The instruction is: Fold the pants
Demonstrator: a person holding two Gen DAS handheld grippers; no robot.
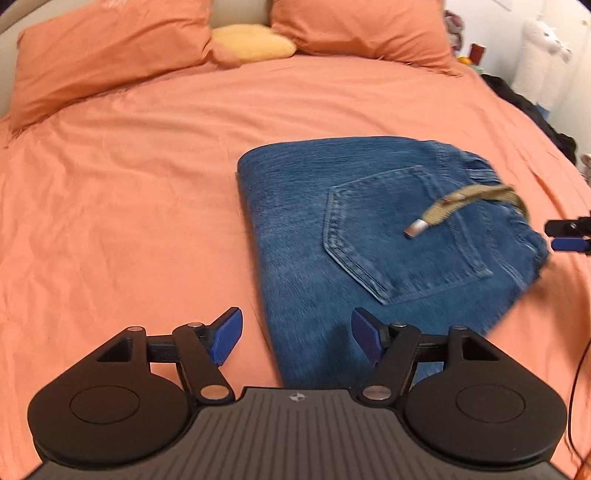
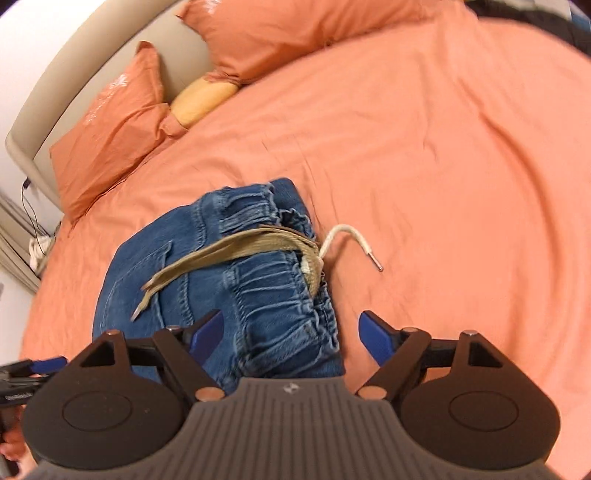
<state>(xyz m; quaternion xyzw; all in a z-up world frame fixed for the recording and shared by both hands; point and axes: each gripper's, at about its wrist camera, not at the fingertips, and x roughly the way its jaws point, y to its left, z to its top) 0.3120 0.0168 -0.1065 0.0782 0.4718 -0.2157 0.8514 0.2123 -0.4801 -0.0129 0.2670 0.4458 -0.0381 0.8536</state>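
Blue jeans folded into a compact stack, lying flat on orange bedsheet, right of centre in left wrist view; back pocket facing up, folded edge toward left. Khaki belt strap draped across pocket from waistband side, metal tip resting on denim. Left gripper wide open, holding nothing, hovering over near edge of jeans; left blue pad over sheet, right pad over denim. Right gripper also spread open, empty, above elastic waistband end of jeans. White drawstring curling out from waistband onto sheet, metal aglet at end. Strap running across waistband toward pocket side in right wrist view. 2 orange pillows at headboard, yellow cushion between them. Dark clothing pile off right bed edge. Slight motion blur in both views.
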